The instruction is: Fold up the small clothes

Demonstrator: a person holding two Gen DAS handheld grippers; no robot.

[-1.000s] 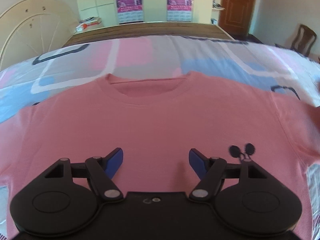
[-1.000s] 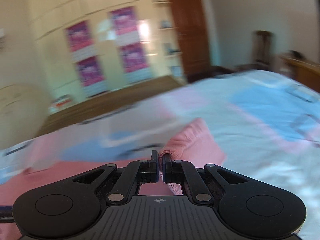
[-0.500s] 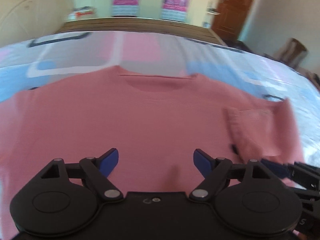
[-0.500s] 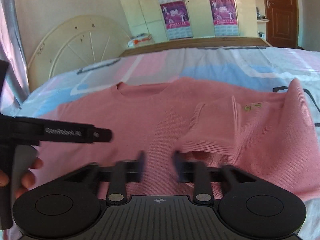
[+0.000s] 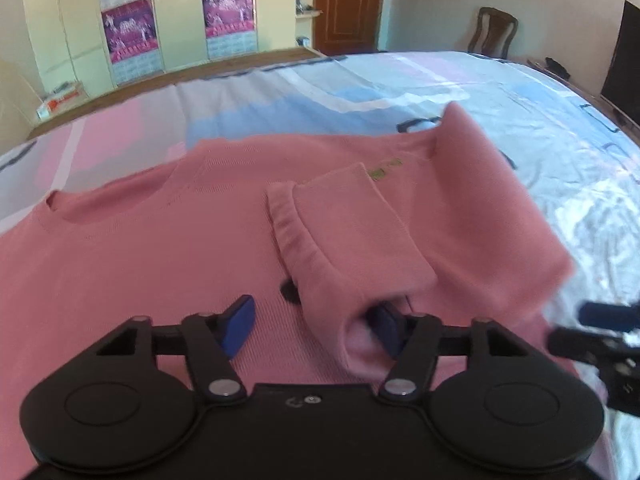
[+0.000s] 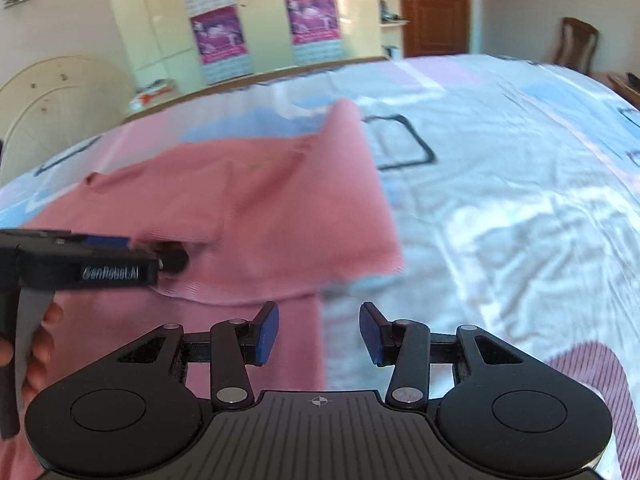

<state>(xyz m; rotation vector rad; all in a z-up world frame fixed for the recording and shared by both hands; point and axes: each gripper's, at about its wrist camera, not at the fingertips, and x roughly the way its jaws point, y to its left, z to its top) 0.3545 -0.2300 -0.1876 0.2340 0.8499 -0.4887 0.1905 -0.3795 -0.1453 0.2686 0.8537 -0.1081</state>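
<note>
On the patterned bedsheet (image 6: 500, 184), pink sweater (image 5: 140, 248) with sleeve (image 5: 352, 236) folded inward, left gripper (image 5: 312, 326) jaws closing around sleeve, right gripper (image 6: 319, 334) jaws apart, empty.

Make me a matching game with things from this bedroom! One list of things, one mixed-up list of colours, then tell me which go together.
Things:
1. sweater
2. door
3. tong pads
4. wardrobe

Colours:
A. blue
B. pale yellow
C. pink
D. dark brown

Right pairs: 1-C, 2-D, 3-A, 4-B.
</note>
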